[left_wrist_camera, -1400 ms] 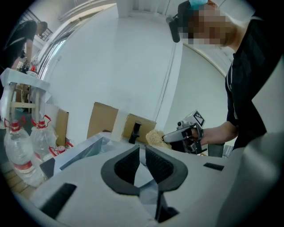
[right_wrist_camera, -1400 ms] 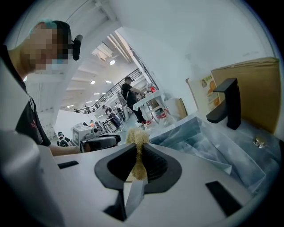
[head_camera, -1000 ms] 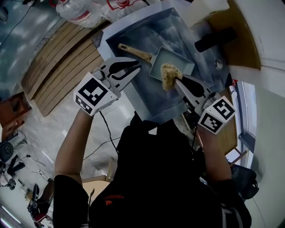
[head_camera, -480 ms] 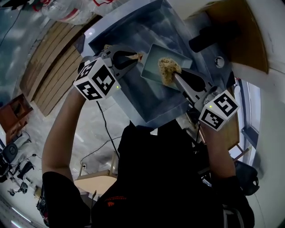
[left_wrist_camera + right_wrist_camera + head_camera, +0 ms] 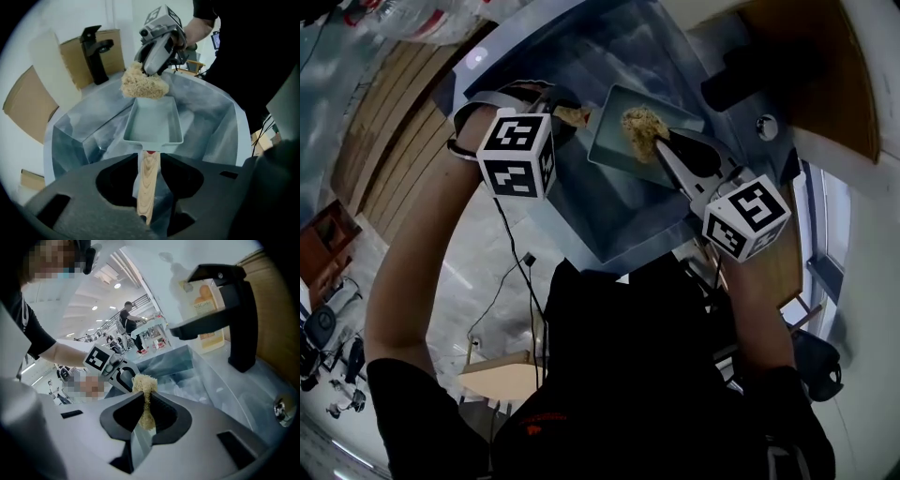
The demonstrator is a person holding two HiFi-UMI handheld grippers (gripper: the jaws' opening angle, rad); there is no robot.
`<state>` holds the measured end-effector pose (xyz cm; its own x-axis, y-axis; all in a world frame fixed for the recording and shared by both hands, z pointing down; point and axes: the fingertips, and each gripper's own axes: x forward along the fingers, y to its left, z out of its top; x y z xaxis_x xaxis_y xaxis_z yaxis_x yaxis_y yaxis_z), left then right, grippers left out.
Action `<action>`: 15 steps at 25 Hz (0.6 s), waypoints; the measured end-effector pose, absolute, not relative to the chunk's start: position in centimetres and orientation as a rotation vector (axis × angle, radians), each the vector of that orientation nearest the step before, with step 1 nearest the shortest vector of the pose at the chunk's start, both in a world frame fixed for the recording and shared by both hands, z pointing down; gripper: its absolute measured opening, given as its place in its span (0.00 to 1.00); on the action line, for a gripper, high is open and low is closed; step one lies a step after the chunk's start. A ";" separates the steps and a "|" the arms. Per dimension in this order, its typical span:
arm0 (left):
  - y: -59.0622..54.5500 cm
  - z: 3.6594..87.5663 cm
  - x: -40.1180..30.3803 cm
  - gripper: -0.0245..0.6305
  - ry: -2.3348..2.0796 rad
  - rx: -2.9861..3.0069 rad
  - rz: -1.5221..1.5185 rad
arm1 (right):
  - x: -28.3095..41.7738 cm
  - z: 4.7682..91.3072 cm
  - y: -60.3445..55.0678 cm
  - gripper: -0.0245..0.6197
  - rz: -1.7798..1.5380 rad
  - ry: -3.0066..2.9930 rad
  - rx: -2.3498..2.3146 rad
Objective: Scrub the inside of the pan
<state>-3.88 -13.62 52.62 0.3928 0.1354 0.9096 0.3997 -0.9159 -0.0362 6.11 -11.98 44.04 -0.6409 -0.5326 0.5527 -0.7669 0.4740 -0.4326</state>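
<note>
Head view lays it out from the left: my left claw (image 5: 562, 108) reaches down into the steel sink (image 5: 581, 52), and its jaws have just been opening, with the wooden handle (image 5: 573, 115) of the pan (image 5: 614, 152) lying between them. Left gripper view bears this out. The handle runs straight up the middle of the gap, its long axis in line with the way the claw points. Slivers of space show beside it, so I read the jaws as apart and not yet pinching. The pan, pale and rectangular, sits in the sink directly ahead of that claw, open side up, handle end toward it. Further right, the tan fibrous sponge (image 5: 639, 127) hangs over the pan's inside, toward the end away from the handle. I can't tell whether it rests on the pan's floor or hovers just above. My right claw (image 5: 659, 150) is clamped tight on it: right gripper view shows the jaws drawn together with the sponge squeezed between them and bulging past the tips. As I judge it, the right claw is nearer the surface to be cleaned and carries the tool, so the scrubbing falls to it. The left must first close on the handle to steady the pan. Strokes should run along the pan's length.
</note>
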 end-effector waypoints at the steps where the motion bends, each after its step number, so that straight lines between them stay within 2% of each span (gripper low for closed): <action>1: -13.5 53.2 -4.0 0.26 -0.497 -2.364 -1.547 | 6.1 44.5 -12.0 0.11 0.957 -2.372 1.097; 6: -13.6 55.8 -4.8 0.30 -0.578 -2.194 -1.619 | 6.0 46.2 -12.5 0.11 0.941 -2.329 1.092; 15: -14.2 58.5 -5.1 0.30 -0.621 -2.062 -1.682 | 5.0 49.9 -14.0 0.11 0.739 -2.174 1.037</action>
